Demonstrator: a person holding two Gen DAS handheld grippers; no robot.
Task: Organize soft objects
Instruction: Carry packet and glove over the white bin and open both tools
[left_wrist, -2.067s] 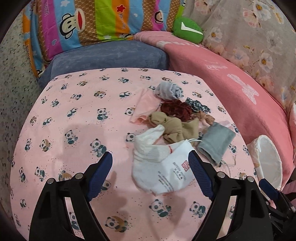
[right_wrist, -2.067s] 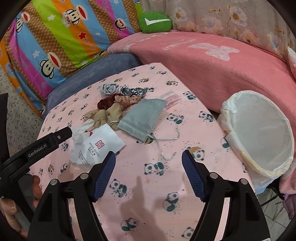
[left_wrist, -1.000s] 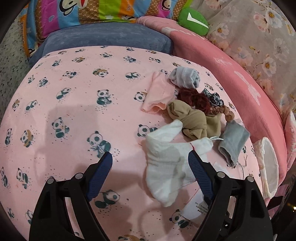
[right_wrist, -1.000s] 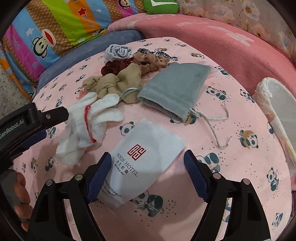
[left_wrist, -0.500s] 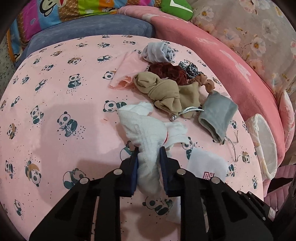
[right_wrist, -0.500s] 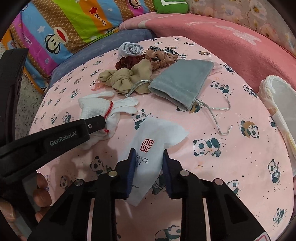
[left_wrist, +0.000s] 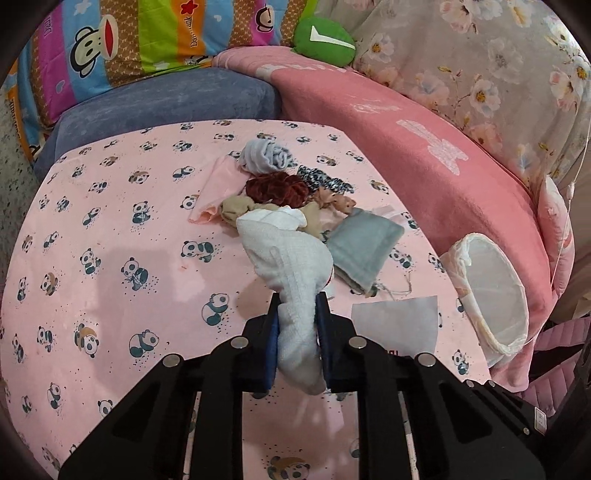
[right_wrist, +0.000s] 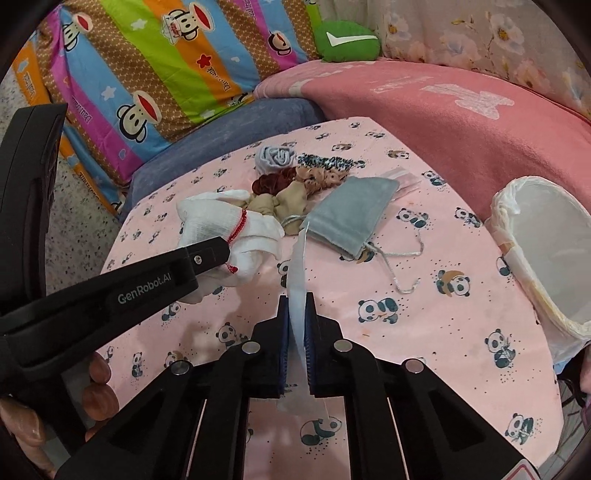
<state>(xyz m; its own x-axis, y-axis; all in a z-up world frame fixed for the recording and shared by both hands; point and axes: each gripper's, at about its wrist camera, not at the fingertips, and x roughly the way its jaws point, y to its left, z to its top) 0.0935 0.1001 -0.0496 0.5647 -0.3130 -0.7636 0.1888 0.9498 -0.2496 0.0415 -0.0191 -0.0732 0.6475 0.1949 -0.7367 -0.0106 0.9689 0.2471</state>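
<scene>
My left gripper (left_wrist: 296, 334) is shut on a white knitted glove (left_wrist: 291, 258), lifted off the pink panda-print table (left_wrist: 110, 258). In the right wrist view the same glove (right_wrist: 221, 221), with a red wrist band, hangs from the left gripper at the left. My right gripper (right_wrist: 296, 332) is shut on a thin white hotel bag (right_wrist: 297, 266), seen edge-on; the left wrist view shows that bag (left_wrist: 395, 325) as a flat white sheet. A grey drawstring pouch (right_wrist: 351, 214), a tan cloth (right_wrist: 284, 201), scrunchies (right_wrist: 273, 181) and a grey rolled cloth (right_wrist: 275, 157) lie behind.
A white-lined round bin (right_wrist: 546, 251) stands off the table's right edge. A pink blanket (right_wrist: 461, 107), a blue cushion (right_wrist: 229, 129), a striped monkey-print pillow (right_wrist: 166, 62) and a green cushion (right_wrist: 347, 42) ring the far side. A person's fingers (right_wrist: 98, 373) show at lower left.
Both grippers were open above the pile, then shut: the left on the white glove, the right on the hotel bag. Both have since lifted and pulled back, separating glove from bag.
</scene>
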